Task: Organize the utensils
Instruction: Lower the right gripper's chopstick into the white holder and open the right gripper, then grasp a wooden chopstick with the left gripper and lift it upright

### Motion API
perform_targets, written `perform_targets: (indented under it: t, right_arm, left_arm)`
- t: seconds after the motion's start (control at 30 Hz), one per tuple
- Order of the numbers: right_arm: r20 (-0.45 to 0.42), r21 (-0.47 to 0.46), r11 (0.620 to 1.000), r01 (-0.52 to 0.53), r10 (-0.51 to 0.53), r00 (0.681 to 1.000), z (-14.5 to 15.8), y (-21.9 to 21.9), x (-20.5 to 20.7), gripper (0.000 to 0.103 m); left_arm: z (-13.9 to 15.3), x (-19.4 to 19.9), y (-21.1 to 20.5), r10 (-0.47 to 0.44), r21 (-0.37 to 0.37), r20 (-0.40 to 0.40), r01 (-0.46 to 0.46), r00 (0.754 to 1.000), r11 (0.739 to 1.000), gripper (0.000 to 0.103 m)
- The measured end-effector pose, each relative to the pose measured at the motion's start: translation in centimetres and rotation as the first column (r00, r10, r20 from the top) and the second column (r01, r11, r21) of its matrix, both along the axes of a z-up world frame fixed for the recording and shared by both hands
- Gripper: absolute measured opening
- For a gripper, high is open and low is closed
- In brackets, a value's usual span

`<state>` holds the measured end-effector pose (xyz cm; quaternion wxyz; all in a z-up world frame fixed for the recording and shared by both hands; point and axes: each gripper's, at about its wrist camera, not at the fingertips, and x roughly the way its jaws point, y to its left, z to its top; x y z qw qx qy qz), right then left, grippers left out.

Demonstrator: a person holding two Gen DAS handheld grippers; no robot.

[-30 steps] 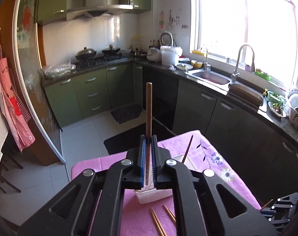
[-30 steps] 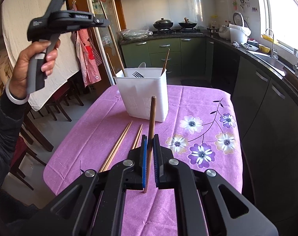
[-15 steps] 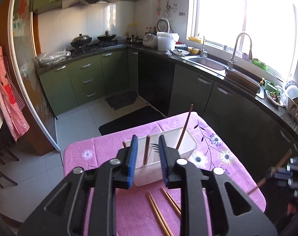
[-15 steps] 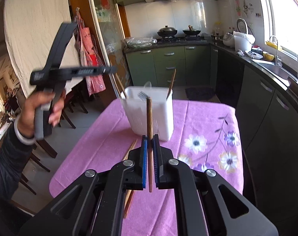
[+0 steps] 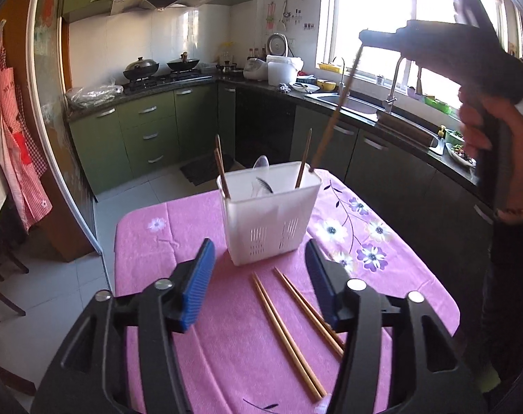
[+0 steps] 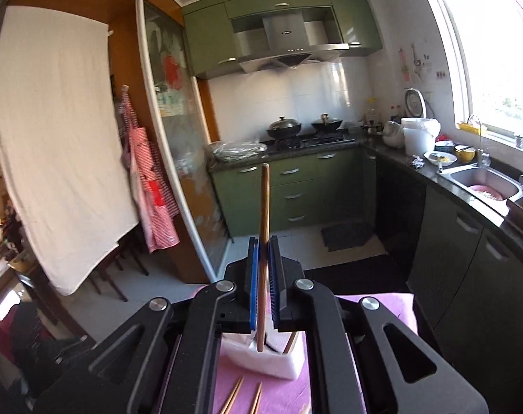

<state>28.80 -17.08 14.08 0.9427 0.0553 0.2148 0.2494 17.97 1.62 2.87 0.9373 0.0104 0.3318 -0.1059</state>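
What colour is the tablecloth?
Pink with a flower print; the tablecloth shows best in the left wrist view.

**Two wrist views over one tabletop**

My left camera looks down along my fingers (image 5: 261, 286) at the pink tabletop (image 5: 199, 345), close above its near edge. My right camera sits higher, facing the stove wall. Both share the white utensil holder (image 5: 270, 217) (image 6: 278, 362) and kitchen beyond.

Pink floral tablecloth (image 5: 199, 214), white caddy (image 5: 261, 220)

black tool (image 5: 261, 289), ribbed blue pads (image 5: 197, 286), silver screws
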Motion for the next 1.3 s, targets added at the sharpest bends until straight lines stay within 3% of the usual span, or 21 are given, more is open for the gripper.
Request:
perform_targets:
  t: [0.23,0.47,0.73,0.8,1.03,1.23,1.3]
  right_arm:
    - [-0.108,-0.096,0.995,0.013,-0.023,0.994,-4.3,3.1,4.3,0.007]
    - [-0.189,-0.15,0.988,-0.031,0.002,0.982,-8.5,4.3,4.9,0.012]
    - [-0.085,-0.117,0.992,-0.054,0.044,0.995,-6.7,1.4,-2.0,0.013]
    - [-0.097,-0.125,0.99,-0.062,0.05,0.994,-7.6,0.5,-3.9,0.021]
    - [-0.24,-0.188,0.98,-0.069,0.022,0.971,-15.3,-0.9,-6.8,0.023]
    - [-0.353,-0.164,0.983,-0.083,0.02,0.936,-20.1,-2.2,-6.7,0.023]
    - [-0.371,-0.154,0.984,-0.086,0.023,0.928,-21.0,-2.5,-6.7,0.023]
  left_arm:
    - [-1.4,-0.8,0.9,0.004,-0.009,-0.032,-0.004,0.999,1.0,0.055]
    - [-2.3,-0.2,0.7,0.002,-0.017,-0.071,-0.003,0.997,1.0,0.057]
    - [-3.7,0.4,0.2,-0.004,-0.036,-0.124,0.0,0.992,0.999,0.058]
    - [-4.7,1.1,0.1,-0.003,-0.046,-0.161,-0.005,0.987,0.999,0.058]
    - [-10.9,4.3,-1.3,-0.004,-0.056,-0.363,-0.018,0.932,0.998,0.056]
    - [-15.6,7.6,-1.7,0.015,-0.079,-0.501,-0.063,0.865,0.995,0.044]
    - [-16.5,8.2,-1.7,0.023,-0.087,-0.527,-0.081,0.849,0.993,0.036]
